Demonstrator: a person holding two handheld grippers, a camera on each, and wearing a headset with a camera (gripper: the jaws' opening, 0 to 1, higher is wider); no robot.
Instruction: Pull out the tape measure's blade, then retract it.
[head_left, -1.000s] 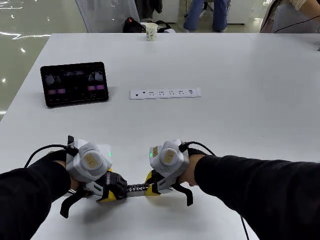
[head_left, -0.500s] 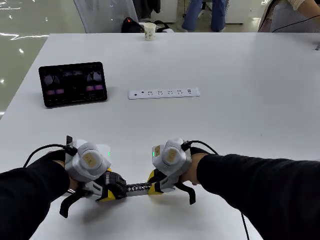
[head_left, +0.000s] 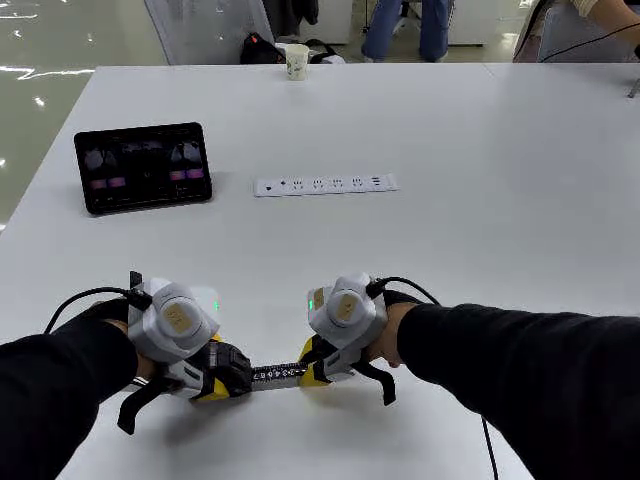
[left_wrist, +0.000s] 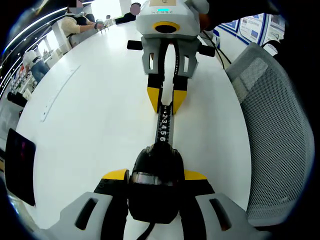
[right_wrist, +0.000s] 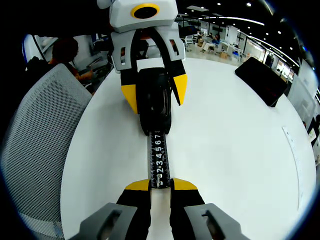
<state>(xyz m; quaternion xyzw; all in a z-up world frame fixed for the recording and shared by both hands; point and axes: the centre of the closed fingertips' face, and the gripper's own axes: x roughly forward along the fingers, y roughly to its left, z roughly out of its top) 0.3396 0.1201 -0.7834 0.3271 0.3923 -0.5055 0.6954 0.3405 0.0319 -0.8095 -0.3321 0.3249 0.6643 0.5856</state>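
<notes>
My left tongs (left_wrist: 152, 176) were clamped on the black tape measure case (left_wrist: 152, 195). In the head view it sat at 6 o'clock on the white table (head_left: 450, 200), near the edge closest to me. The blade (right_wrist: 158, 162) came out of the case pointing toward 3 o'clock, its long axis on the 9-to-3 line, printed numbers facing up. My right tongs (right_wrist: 161, 186) were pinched narrow on the blade's free end. A tablet (head_left: 143, 165) stood at 10 o'clock and a power strip (head_left: 325, 185) lay at 12.
</notes>
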